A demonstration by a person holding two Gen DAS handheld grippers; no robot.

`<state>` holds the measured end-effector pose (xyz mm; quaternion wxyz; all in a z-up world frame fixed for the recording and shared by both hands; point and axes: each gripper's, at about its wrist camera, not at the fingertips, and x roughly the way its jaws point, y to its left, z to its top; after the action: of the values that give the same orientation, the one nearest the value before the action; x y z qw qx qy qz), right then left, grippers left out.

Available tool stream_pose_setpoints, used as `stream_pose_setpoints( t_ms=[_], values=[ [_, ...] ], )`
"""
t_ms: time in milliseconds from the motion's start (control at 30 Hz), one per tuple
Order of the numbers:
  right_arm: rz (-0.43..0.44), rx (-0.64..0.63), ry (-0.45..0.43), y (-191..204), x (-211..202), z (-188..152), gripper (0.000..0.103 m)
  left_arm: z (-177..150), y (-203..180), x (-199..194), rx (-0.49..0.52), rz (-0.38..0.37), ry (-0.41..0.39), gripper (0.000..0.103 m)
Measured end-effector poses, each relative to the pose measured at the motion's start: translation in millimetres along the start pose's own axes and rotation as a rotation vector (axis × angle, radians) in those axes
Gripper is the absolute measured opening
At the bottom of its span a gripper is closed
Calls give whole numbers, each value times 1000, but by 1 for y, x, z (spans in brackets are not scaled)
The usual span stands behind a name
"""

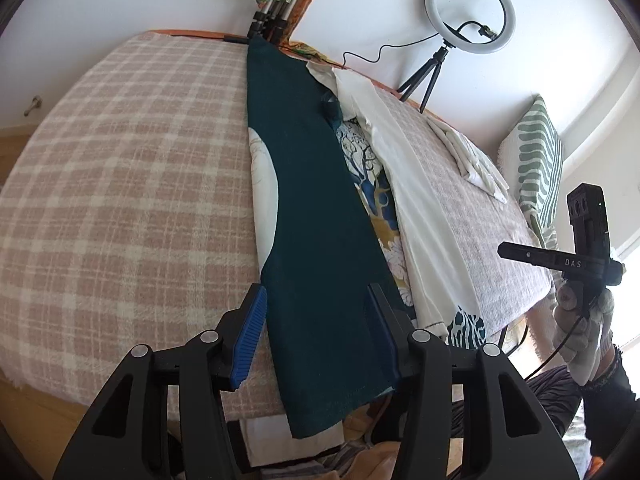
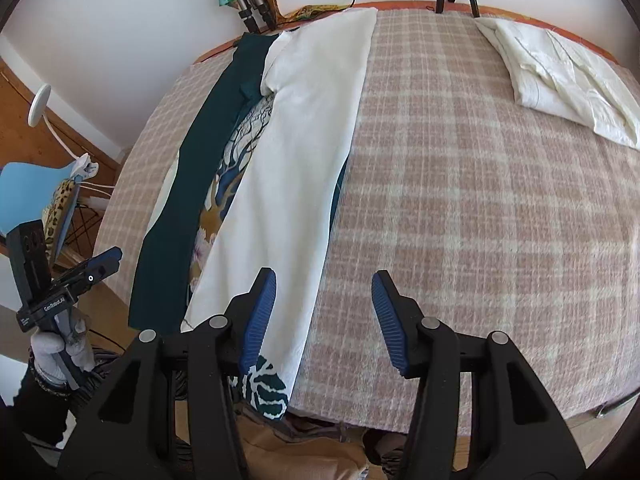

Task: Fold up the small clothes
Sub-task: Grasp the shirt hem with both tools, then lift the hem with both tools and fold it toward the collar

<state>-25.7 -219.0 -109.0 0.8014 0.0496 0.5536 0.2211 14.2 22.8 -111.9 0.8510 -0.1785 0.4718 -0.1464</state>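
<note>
Over the plaid blanket [image 1: 120,168], through the left wrist camera, we held our left gripper [image 1: 316,320] released, its blue pads standing apart with nothing pressed between them. Beneath and between the jaws ran the garment [image 1: 316,208], a long strip folded lengthwise: a dark teal flap on top, a pale patch at its left edge, a printed band with branches and flowers along its right, and a white flap [image 1: 404,184] laid over the right side. Its near end hung over the blanket's front edge. Farther right lay a folded white cloth [image 1: 476,156], well apart from the strip, and beyond it a striped pillow [image 1: 538,152]. A ring light [image 1: 468,16] stood on a tripod at the wall. At the right edge a gloved hand [image 1: 580,328] held our right gripper. Through the right wrist camera, the right gripper [image 2: 324,316] was likewise released, empty, its left pad over the white flap's [image 2: 304,152] edge and its right pad over bare blanket [image 2: 480,208]. The teal flap [image 2: 188,184] lay left, the white cloth [image 2: 560,76] far right, and the left gripper [image 2: 92,268] sat at the left edge in a gloved hand [image 2: 60,348].
</note>
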Motion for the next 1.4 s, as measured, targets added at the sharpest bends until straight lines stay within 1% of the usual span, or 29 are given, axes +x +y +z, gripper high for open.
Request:
stream_pose_setpoints(
  t_ms=[100,167,233,367,500,533,600,667,700,767,800,833,933,1000,1067,1167,1267,1400],
  values=[
    [53,21,33,-3,6,-33,52,-16,5,2,-25,-4,39,49],
    [79,27,51,-4,10,-47,52,-24,7,2,-33,-19,55,49],
    [92,33,59,-7,13,-57,50,-28,9,5,-53,-35,69,49],
    [182,70,77,-14,19,-66,49,-35,6,9,-76,-80,100,49],
    [239,85,70,-18,20,-71,49,-39,4,8,-81,-108,110,49],
    [259,94,70,-20,21,-71,48,-39,4,7,-84,-112,110,47],
    [307,116,84,-23,23,-74,44,-40,3,7,-85,-122,115,46],
    [332,116,94,-21,23,-77,43,-42,1,9,-96,-152,132,46],
    [341,113,102,-20,24,-78,40,-43,2,8,-101,-161,130,45],
    [367,121,117,-19,28,-79,28,-44,1,10,-99,-169,141,31],
    [376,125,131,-19,31,-80,14,-45,1,12,-98,-169,143,16],
    [382,123,147,-18,35,-81,10,-45,1,13,-101,-171,144,6],
    [380,113,146,-12,39,-81,7,-45,0,14,-98,-196,134,5],
    [409,119,134,-10,36,-80,6,-43,-4,12,-81,-199,118,4],
    [442,139,118,-12,32,-78,5,-41,-5,9,-84,-220,103,3],
    [478,166,84,-17,26,-74,4,-35,-5,3,-99,-253,75,3],
    [509,185,41,-21,16,-67,4,-26,-7,-3,-98,-269,47,3],
    [517,199,-8,-24,7,-53,4,-9,-9,-4,-97,-282,14,3]
  ],
)
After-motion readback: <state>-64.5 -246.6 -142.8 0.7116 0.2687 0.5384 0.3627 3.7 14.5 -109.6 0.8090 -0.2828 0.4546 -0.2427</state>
